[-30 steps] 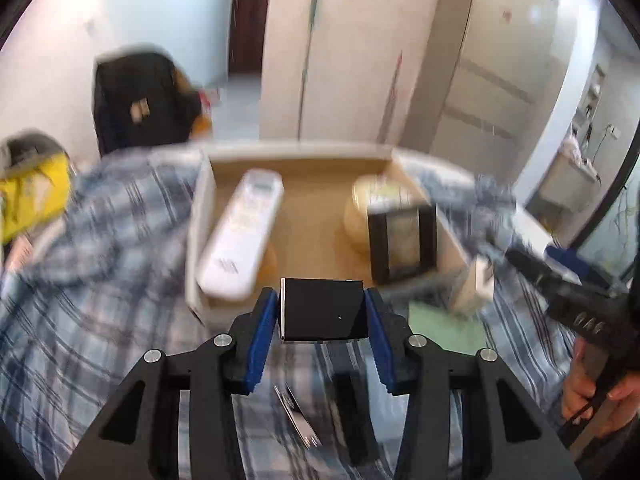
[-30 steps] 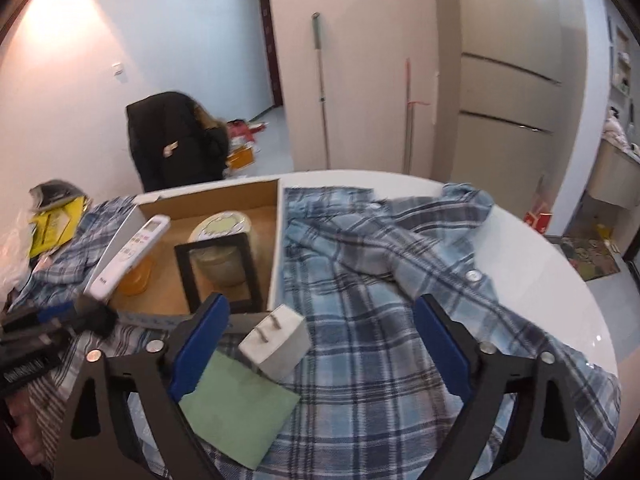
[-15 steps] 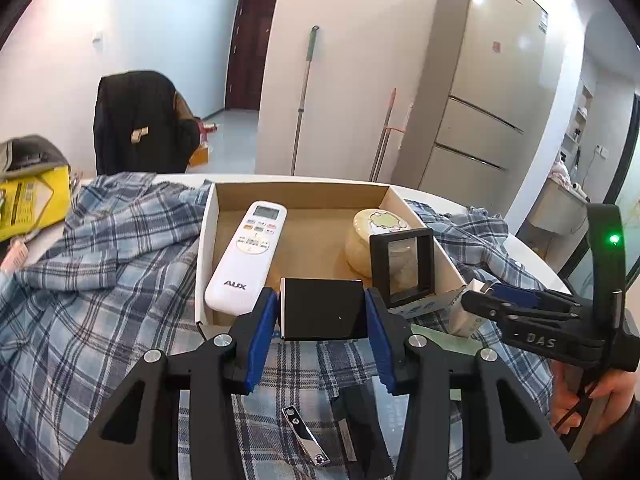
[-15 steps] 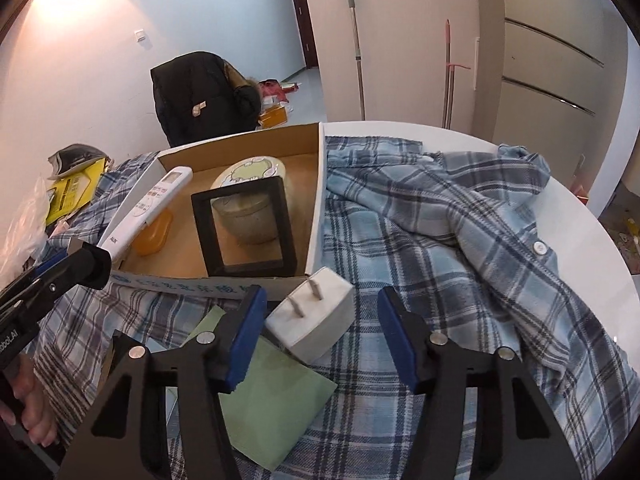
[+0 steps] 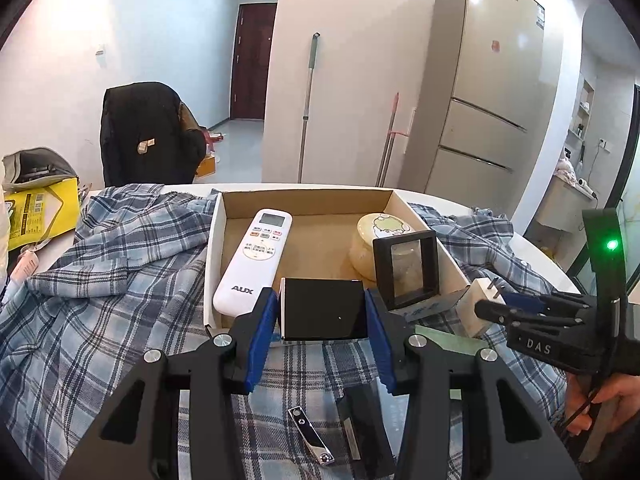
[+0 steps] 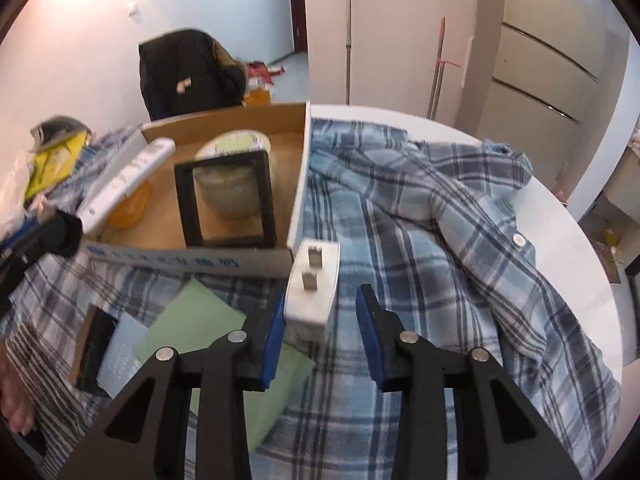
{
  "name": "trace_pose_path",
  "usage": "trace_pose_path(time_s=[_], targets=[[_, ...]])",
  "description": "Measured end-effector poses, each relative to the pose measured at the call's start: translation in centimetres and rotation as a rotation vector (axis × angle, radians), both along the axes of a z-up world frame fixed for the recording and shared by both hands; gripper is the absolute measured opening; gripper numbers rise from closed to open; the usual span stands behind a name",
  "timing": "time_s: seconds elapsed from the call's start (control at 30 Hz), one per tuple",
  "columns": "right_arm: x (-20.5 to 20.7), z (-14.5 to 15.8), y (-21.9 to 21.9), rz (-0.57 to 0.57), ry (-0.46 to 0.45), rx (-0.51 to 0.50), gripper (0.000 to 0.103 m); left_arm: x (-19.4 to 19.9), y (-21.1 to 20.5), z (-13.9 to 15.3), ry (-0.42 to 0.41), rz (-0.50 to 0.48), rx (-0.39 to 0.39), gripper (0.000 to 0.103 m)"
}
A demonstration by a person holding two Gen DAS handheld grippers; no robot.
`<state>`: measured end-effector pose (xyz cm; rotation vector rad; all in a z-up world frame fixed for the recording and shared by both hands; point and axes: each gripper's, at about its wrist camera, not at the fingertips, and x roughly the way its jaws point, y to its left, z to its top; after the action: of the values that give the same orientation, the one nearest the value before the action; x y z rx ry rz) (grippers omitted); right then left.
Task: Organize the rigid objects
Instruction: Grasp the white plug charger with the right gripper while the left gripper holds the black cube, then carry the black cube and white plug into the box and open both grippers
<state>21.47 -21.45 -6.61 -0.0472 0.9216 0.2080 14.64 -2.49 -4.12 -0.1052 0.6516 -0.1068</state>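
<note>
The left claw [image 5: 323, 316] grips a black box [image 5: 323, 309] just short of the cardboard box's [image 5: 304, 196] near wall, with bare floor ahead between remote [image 5: 256, 258] and picture frame [image 5: 408, 270]. The right claw [image 6: 322, 318], half open, straddles a white plug [image 6: 314, 288] outside the box's near corner.

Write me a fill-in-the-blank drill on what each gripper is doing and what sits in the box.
1. The left gripper is shut on a small ____ box.
2. The white remote printed AUX lies inside the ____ box.
3. The white plug adapter has its ____ pointing up, between the right gripper's fingers.
4. The table is covered by a blue ____ shirt.

Missing words: black; cardboard; prongs; plaid
</note>
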Motion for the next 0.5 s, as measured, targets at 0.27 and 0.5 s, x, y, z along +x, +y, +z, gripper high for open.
trace_pose_path(time_s=[0.27,0.5], targets=[[0.9,-1.4,0.6,-0.033,-0.015,-0.02,0.021,0.1,0.0,0.0,-0.002,0.0,-0.006,0.046],[-0.1,-1.1,-0.1,-0.003,0.045,0.015,0.021,0.0,0.0,0.1,-0.004,0.005,-0.009,0.046]])
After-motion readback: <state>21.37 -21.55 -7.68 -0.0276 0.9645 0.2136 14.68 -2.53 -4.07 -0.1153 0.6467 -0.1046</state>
